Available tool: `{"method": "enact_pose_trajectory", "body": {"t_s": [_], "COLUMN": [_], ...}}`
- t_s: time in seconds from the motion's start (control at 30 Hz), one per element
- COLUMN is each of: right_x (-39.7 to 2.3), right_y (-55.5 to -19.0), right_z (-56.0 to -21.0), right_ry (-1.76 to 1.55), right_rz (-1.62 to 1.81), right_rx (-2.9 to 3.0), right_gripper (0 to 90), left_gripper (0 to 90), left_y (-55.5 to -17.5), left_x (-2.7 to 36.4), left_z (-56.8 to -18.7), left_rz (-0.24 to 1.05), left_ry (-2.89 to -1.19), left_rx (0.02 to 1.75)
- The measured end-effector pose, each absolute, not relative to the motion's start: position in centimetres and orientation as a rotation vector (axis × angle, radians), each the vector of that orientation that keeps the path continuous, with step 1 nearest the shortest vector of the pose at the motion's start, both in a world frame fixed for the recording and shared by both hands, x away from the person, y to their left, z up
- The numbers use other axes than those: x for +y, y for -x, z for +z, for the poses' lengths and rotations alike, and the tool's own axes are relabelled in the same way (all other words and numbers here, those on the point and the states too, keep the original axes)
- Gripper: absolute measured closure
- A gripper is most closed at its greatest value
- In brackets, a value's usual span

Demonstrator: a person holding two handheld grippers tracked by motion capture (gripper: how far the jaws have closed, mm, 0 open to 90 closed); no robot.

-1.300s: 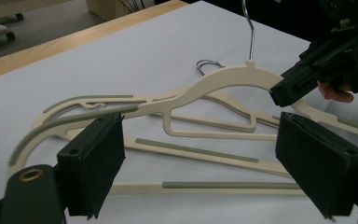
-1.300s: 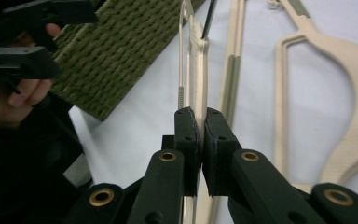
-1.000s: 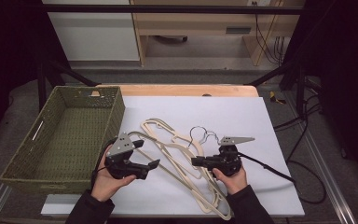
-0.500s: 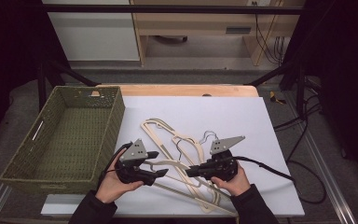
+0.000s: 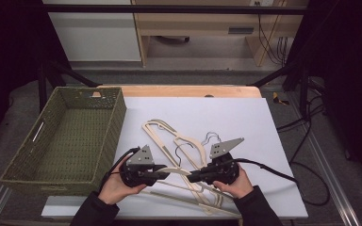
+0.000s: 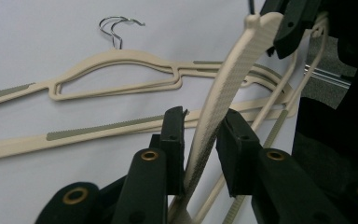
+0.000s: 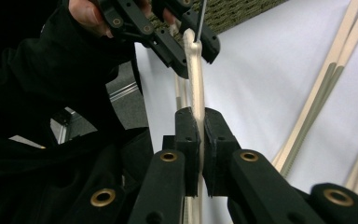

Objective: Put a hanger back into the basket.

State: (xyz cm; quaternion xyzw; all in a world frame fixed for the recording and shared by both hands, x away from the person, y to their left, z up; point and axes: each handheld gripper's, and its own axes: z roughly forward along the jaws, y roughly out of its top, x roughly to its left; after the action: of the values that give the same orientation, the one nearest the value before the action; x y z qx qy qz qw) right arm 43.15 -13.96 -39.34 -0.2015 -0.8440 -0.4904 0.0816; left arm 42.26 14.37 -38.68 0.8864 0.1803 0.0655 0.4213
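The lifted hanger [image 5: 176, 172] is clamped in the right gripper [image 5: 192, 177]; the left gripper [image 5: 166, 174] (jaws just closing, pads not yet pressing) should be squeezed squarely before lifting.

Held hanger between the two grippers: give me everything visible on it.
The held hanger is a slim beige one with a finely ribbed, velvety-looking surface and a thin wire neck at its top. It is lifted off the white table, spanning between the hands. The right gripper is clamped on it; the left gripper has just been closing, its jaws around the arm with a small gap on one side. Other beige hangers lie beneath.
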Motion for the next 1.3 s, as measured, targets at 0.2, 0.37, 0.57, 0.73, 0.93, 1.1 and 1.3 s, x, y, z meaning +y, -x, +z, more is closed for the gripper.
{"method": "enact_pose_trajectory", "body": {"t_s": [0.2, 0.37, 0.57, 0.73, 0.93, 1.1, 1.3], "right_x": [-14.2, -14.4, -15.9, -18.3, -21.0, -22.4, -22.7], "right_y": [-43.1, -43.0, -42.5, -42.3, -42.2, -42.3, -42.5], "right_z": [-39.2, -38.9, -37.6, -36.7, -36.4, -36.5, -37.1], "right_ry": [0.653, 0.680, 0.736, 0.875, 1.072, 1.146, 1.227], "right_rz": [-1.551, -1.627, -1.769, -1.909, -1.985, -2.004, -1.985], "right_rx": [-2.614, -2.634, -2.623, -2.612, -2.576, -2.558, -2.612], "right_gripper": [75.6, 67.5, 50.2, 31.1, 14.4, 4.6, 2.0], "left_gripper": [81.1, 84.0, 84.6, 84.5, 84.4, 84.3, 84.3], "left_y": [-41.6, -41.1, -41.0, -40.9, -40.7, -40.7, -42.2], "left_x": [14.1, 13.8, 14.6, 15.5, 16.7, 18.2, 20.4], "left_z": [-38.2, -38.0, -37.3, -36.5, -34.8, -32.7, -30.2], "left_rz": [0.141, 0.130, 0.190, 0.253, 0.348, 0.401, 0.467], "left_ry": [-2.208, -2.182, -2.110, -2.065, -2.002, -1.945, -1.907], "left_rx": [0.428, 0.441, 0.519, 0.565, 0.620, 0.635, 0.666]}}
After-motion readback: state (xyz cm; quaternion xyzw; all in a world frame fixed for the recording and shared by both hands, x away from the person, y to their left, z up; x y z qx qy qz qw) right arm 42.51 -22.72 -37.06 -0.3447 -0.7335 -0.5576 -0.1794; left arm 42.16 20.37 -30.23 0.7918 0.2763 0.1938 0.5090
